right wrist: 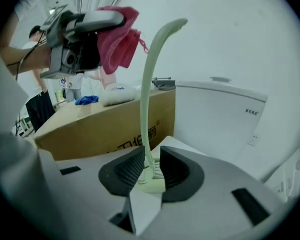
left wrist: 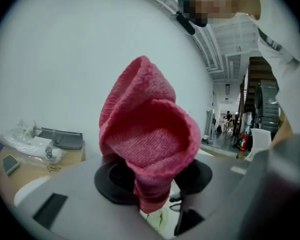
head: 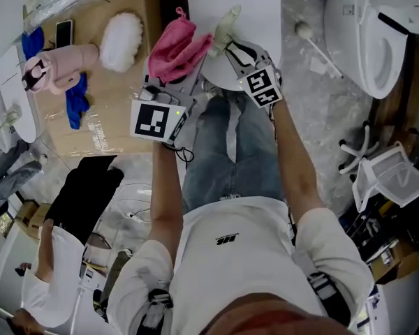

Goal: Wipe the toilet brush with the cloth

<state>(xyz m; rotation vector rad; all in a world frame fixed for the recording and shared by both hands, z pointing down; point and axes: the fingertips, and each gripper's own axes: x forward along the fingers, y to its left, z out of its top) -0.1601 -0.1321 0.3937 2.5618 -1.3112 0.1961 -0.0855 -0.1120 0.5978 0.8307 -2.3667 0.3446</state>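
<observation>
My left gripper (head: 167, 81) is shut on a pink cloth (head: 174, 47), which bunches up above the jaws in the left gripper view (left wrist: 150, 139). My right gripper (head: 221, 53) is shut on a pale green toilet brush (head: 228, 25). Its thin curved handle (right wrist: 151, 79) rises upright from between the dark pads (right wrist: 131, 168), which stand wide around its thicker base. Both grippers are held up close together over the white toilet (head: 255, 16). In the right gripper view the cloth (right wrist: 117, 36) and the left gripper (right wrist: 75, 44) hang just left of the handle's top, apart from it.
A cardboard box (head: 115, 121) at the left carries a white fluffy brush head (head: 122, 40), a pink object (head: 59, 68), a blue cloth (head: 77, 100) and a phone (head: 64, 32). A second toilet (head: 377, 33) and a white brush (head: 314, 44) are at the right. Another person (head: 56, 257) stands lower left.
</observation>
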